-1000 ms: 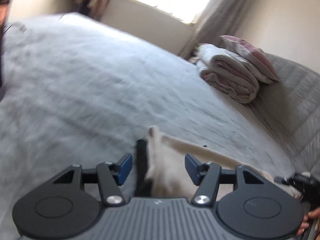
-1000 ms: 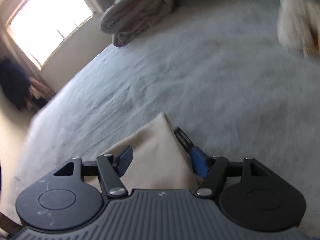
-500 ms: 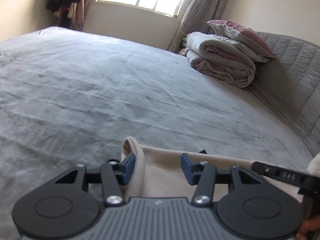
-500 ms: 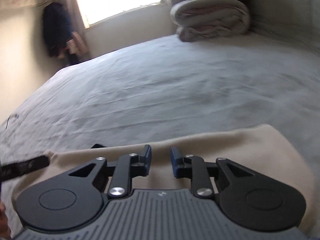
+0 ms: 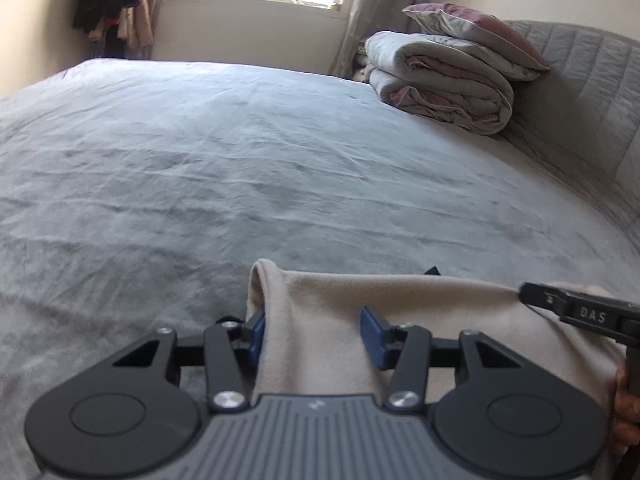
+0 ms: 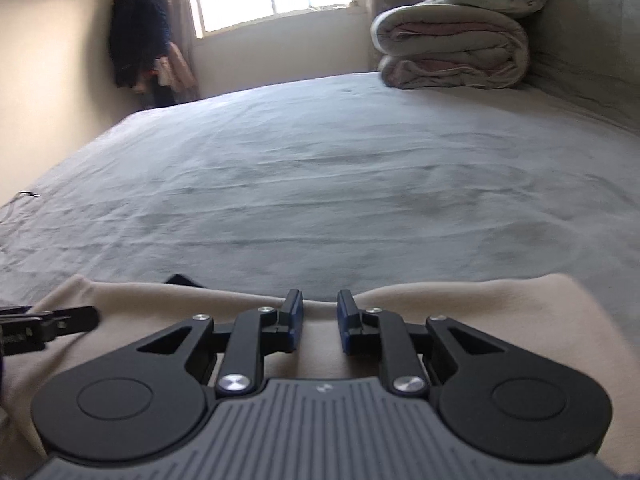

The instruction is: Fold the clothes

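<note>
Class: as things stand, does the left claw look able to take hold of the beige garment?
Probably yes. The left claw is open and already straddles a raised fold of the beige garment, with nothing between them.

1. The left black two-finger gripper with blue pads (image 5: pixel 312 330) points forward and low, its jaws spread wide apart.
2. The right black two-finger gripper with blue pads (image 6: pixel 319 320) is level, its jaws parted by a narrow gap.
3. In the left wrist view, fingertips of the person's hand (image 5: pixel 626 396) show at the right edge, beside the right gripper's body.
</note>
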Available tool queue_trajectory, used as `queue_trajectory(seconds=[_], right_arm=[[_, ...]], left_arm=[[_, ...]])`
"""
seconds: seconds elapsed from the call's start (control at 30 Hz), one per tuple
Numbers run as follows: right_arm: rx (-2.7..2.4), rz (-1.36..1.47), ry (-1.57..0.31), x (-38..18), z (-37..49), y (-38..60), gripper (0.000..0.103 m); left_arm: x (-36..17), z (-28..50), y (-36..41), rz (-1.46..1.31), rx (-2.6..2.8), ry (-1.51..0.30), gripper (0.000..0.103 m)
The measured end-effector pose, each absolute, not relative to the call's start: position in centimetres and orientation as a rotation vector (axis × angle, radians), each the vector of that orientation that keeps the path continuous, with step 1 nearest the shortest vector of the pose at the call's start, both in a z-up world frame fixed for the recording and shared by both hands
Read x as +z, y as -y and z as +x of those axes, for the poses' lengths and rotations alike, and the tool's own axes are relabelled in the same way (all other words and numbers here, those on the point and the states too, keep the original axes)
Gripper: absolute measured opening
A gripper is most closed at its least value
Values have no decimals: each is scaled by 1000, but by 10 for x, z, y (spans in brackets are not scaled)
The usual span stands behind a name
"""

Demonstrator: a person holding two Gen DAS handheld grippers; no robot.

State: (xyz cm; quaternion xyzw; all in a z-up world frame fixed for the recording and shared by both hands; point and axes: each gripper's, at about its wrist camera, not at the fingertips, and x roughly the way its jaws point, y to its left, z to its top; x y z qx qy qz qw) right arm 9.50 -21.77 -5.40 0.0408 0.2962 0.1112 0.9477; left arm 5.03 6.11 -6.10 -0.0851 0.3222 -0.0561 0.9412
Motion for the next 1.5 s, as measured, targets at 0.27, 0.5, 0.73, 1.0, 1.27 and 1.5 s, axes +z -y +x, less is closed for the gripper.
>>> queue_trajectory(seconds=[0.27,0.5,0.73,1.0,1.27,1.5], right_arm=[[125,99,-635,-44,90,241,25],[19,130,-607,-32,78,264,51],[57,168,-601,-22,67,269,61],[186,107,-615,-26,65,243,39],[301,46,-630,-34,62,211,32],[347,-16,-651,-37,64,193,29]], left_arm=[[-48,39,-56,-221,-116,-668,74],[-32,32,-77,-288,-93,-733,78],[-41,33,-110,-444,-112,-904,81],[-59,31,-117,-573,-174,-939,68],[-62,32,-108,-534,-199,-916,68],[-62,34,-103,-490,-204,-905,68]])
